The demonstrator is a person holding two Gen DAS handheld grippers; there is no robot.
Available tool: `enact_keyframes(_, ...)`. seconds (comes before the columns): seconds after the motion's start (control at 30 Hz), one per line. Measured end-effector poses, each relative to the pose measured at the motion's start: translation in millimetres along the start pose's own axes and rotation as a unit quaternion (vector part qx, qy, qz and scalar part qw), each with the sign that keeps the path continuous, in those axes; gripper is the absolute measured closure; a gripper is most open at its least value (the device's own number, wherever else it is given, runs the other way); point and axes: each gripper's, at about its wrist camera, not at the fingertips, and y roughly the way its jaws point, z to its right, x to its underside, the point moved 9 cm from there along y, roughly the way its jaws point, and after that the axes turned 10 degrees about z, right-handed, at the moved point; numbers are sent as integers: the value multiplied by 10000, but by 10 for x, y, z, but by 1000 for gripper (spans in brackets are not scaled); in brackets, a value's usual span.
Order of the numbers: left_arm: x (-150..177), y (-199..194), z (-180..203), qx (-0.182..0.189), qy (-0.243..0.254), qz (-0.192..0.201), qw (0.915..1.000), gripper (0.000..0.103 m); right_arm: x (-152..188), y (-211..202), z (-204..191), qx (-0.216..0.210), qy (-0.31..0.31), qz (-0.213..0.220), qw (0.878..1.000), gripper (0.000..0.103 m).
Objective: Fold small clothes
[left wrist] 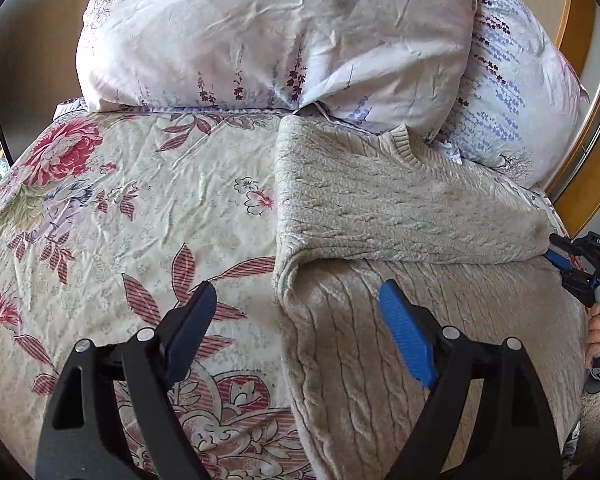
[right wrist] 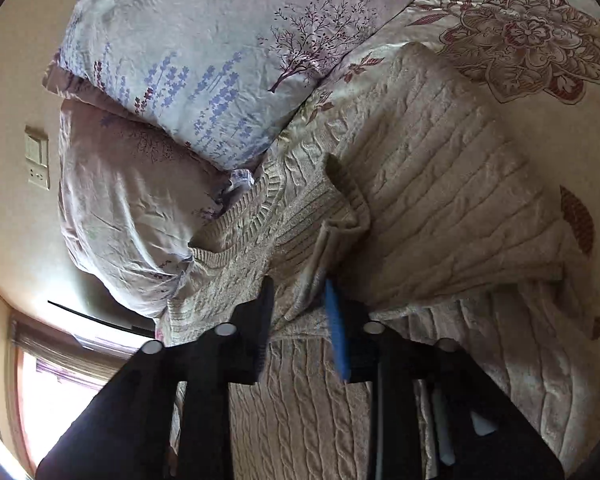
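A beige cable-knit sweater (left wrist: pixel 400 208) lies on the floral bedspread (left wrist: pixel 120 208), its upper part folded over the lower part. My left gripper (left wrist: pixel 296 300) is open and empty, hovering over the sweater's left edge near the fold. My right gripper (left wrist: pixel 556 258) shows at the right edge of the left wrist view, pinching the fold's right end. In the right wrist view my right gripper (right wrist: pixel 300 300) has its jaws close together with a bunched fold of the sweater (right wrist: pixel 340 220) between them.
Two pale floral pillows (left wrist: pixel 276 28) (left wrist: pixel 512 92) rest at the head of the bed, touching the sweater's collar. A wooden headboard (left wrist: pixel 580 40) stands behind. A wall switch plate (right wrist: pixel 38 158) and a window (right wrist: pixel 60 392) show in the right wrist view.
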Motion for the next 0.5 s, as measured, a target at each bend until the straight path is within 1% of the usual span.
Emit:
enact_keyframes(0.03,20,15,-8,-20,-2,-44,10000,20,-19,-12,-30,-61,15,52,10000,46)
enact_keyframes(0.13,50,50,-23,-118,66,-114,9998,20,-88,8,-69,76,-120,149,9998,47)
enact_keyframes(0.2,37,83,-13,-178,150,-127,9996,20,-132,89,-33,310,-181,132,9993,74)
enact_keyframes(0.23,26,110,-7,-228,195,-148,9994,20,-151,152,29,405,-189,32,9990,94)
enact_keyframes(0.27,14,140,-3,-271,233,-168,9992,20,-162,219,45,496,-217,-62,9985,95)
enact_keyframes(0.3,2,171,6,-308,282,-185,9990,20,-209,235,-10,477,-344,-11,9983,95)
enact_keyframes(0.33,-6,200,16,-360,334,-207,9986,20,-283,192,-119,398,-566,171,9975,95)
enact_keyframes(0.37,-10,224,19,-435,393,-229,9980,20,-373,101,-270,235,-775,451,9957,95)
enact_keyframes(0.4,-14,244,21,-494,446,-253,9975,21,-460,-27,-412,9,-900,753,9931,96)
enact_keyframes(0.43,-13,261,19,-531,479,-284,9970,22,-536,-150,-514,-116,-978,1027,9898,96)
enact_keyframes(0.47,-16,270,12,-567,490,-292,9968,22,-591,-234,-539,-112,-1011,1226,9872,96)
enact_keyframes(0.5,-21,279,4,-596,485,-291,9966,22,-608,-282,-485,23,-1011,1331,9859,96)
